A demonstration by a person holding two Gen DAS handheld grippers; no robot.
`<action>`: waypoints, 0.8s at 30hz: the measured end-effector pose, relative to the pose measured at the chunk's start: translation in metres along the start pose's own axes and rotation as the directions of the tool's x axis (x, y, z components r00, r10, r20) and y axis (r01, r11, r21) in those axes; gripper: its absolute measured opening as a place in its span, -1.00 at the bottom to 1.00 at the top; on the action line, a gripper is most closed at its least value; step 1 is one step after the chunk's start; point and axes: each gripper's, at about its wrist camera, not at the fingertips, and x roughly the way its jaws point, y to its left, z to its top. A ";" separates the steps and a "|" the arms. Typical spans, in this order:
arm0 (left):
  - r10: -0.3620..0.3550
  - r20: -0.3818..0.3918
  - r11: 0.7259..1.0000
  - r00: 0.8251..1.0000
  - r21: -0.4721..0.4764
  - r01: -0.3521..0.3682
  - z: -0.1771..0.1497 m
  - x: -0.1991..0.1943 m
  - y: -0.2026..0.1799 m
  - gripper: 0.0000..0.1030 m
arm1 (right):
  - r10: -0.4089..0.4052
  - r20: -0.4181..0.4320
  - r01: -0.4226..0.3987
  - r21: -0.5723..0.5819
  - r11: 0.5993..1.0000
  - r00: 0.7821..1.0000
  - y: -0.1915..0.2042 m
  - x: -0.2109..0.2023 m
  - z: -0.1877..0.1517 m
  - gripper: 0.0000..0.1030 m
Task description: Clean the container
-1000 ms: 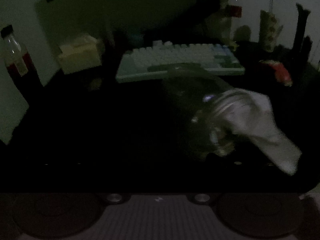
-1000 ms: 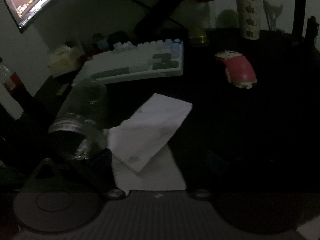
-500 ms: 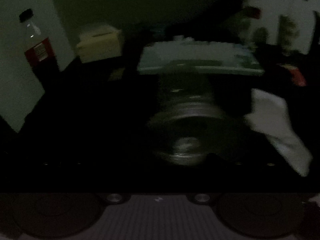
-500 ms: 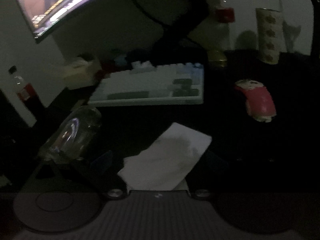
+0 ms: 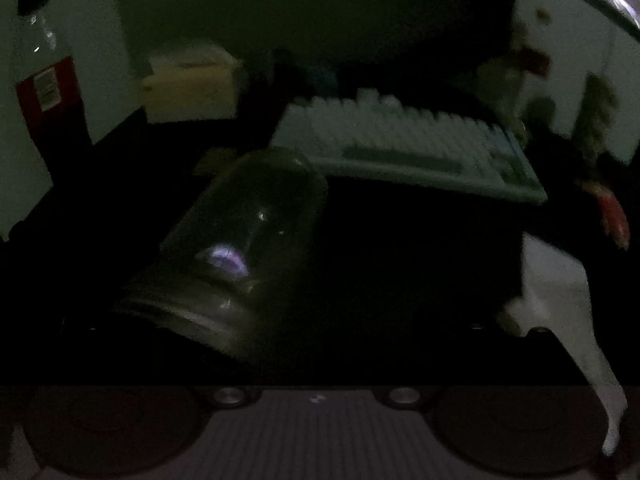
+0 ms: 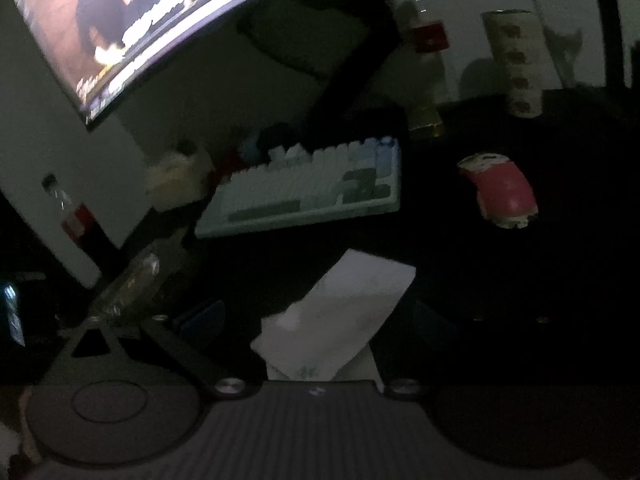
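The scene is very dark. A clear glass jar [image 5: 244,248] is held tilted in my left gripper [image 5: 316,320], mouth toward the camera and base pointing away to the upper right. The jar also shows at the far left of the right wrist view [image 6: 128,284]. My right gripper [image 6: 316,320] is shut on a folded white tissue [image 6: 344,312], which sticks up between its fingers. The same tissue [image 5: 560,304] hangs at the right edge of the left wrist view, apart from the jar. The left gripper's fingers are lost in the dark.
A white keyboard [image 6: 308,188] lies across the black desk. A red mouse [image 6: 504,188] sits to its right. A monitor [image 6: 120,20] hangs over the back. A cola bottle [image 5: 44,76], a yellow tissue box [image 5: 192,88] and a patterned cup [image 6: 516,60] stand around the edges.
The tissue has come out of the jar's mouth and moved away to the right. The jar has swung left and tilted. Both cameras have tipped upward.
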 end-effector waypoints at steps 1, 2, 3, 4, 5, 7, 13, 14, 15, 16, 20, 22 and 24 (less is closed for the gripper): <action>-0.030 -0.002 0.999 1.000 -0.038 0.030 0.000 0.004 0.007 1.00 | 0.009 0.010 -0.010 0.023 1.000 1.000 -0.003 -0.001 0.000 1.00; -0.059 -0.002 0.995 0.998 -0.076 0.059 0.001 0.008 0.014 1.00 | 0.013 0.009 -0.013 0.035 0.999 1.000 -0.006 0.000 0.001 1.00; -0.076 -0.002 0.991 0.997 -0.112 0.075 0.002 0.011 0.019 1.00 | 0.011 0.002 -0.011 0.039 0.999 1.000 -0.007 0.001 0.001 1.00; -0.071 0.009 0.989 0.997 -0.128 0.072 0.005 0.013 0.023 0.98 | 0.005 -0.007 -0.005 0.038 0.999 1.000 -0.007 0.002 0.001 1.00; -0.059 0.027 0.989 0.998 -0.137 0.062 0.007 0.015 0.027 0.97 | -0.001 -0.011 0.001 0.035 0.999 1.000 -0.007 0.004 0.001 1.00; -0.029 0.034 0.992 0.999 -0.124 0.033 0.012 0.018 0.028 0.24 | -0.013 -0.019 0.013 0.030 0.999 1.000 -0.007 0.006 0.000 1.00; -0.055 0.137 0.995 0.989 -0.073 0.066 0.009 0.009 0.031 -0.69 | -0.024 -0.027 0.025 0.029 0.999 0.999 -0.009 0.008 -0.001 1.00; -0.091 0.160 0.993 0.983 -0.057 0.101 0.006 0.005 0.033 -0.73 | -0.027 -0.027 0.028 0.033 0.999 0.999 -0.010 0.009 -0.001 1.00; -0.148 0.175 0.988 0.973 -0.025 0.155 0.002 0.001 0.035 -0.73 | -0.029 -0.029 0.030 0.038 0.999 0.999 -0.012 0.010 -0.001 1.00; -0.214 0.182 0.976 0.960 0.012 0.215 -0.002 -0.002 0.037 -0.73 | -0.030 -0.032 0.032 0.045 0.998 0.999 -0.013 0.011 -0.001 1.00; -0.528 0.134 0.844 0.839 0.190 0.501 -0.023 -0.015 0.046 -0.73 | -0.042 -0.040 0.044 0.068 0.997 0.998 -0.019 0.016 0.000 1.00; -0.586 0.102 0.803 0.804 0.205 0.559 -0.032 -0.016 0.048 -0.42 | -0.055 -0.046 0.058 0.064 0.996 0.997 -0.019 0.019 -0.001 1.00; -0.530 0.058 0.838 0.846 0.189 0.511 -0.035 -0.011 0.044 -0.07 | -0.068 -0.055 0.071 0.055 0.996 0.996 -0.018 0.023 -0.003 1.00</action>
